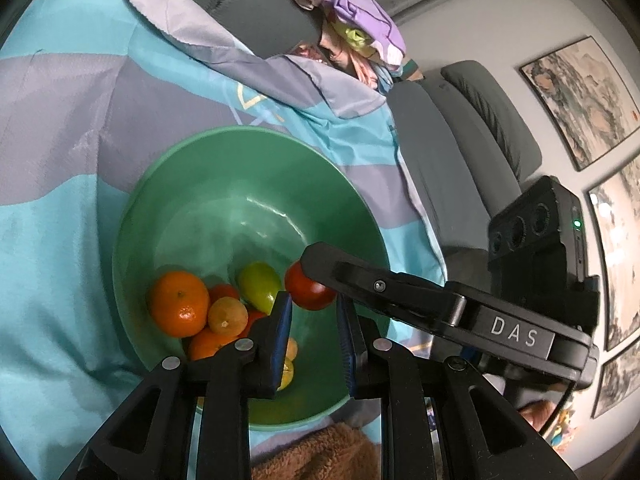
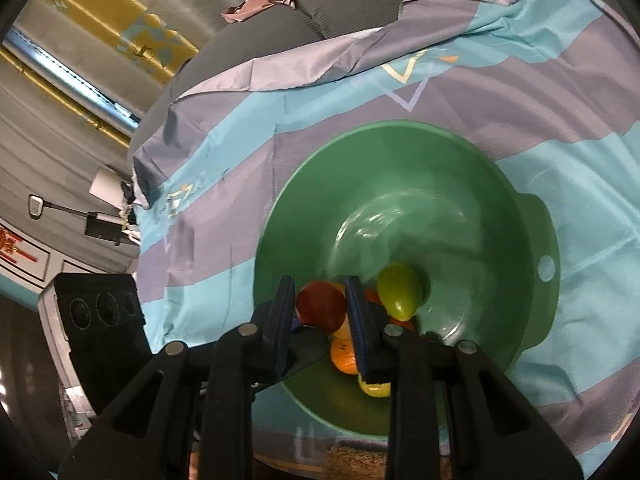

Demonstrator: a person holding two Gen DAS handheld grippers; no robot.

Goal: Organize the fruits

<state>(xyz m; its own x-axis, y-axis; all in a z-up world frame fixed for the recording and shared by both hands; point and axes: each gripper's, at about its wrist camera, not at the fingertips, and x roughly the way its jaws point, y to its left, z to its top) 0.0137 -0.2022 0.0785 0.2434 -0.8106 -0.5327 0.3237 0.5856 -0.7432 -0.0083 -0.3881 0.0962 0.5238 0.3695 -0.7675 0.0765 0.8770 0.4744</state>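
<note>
From here I see a grey sofa [image 1: 448,168] with a blue-and-grey striped cloth [image 1: 60,184] spread over its seat and a heap of crumpled clothes [image 1: 352,24] at its back edge. Framed landscape paintings [image 1: 580,96] hang on the pale wall [image 1: 472,12] beside it. The right wrist view shows yellow patterned curtains [image 2: 108,12] and a bright strip, possibly a window [image 2: 72,80].
</note>
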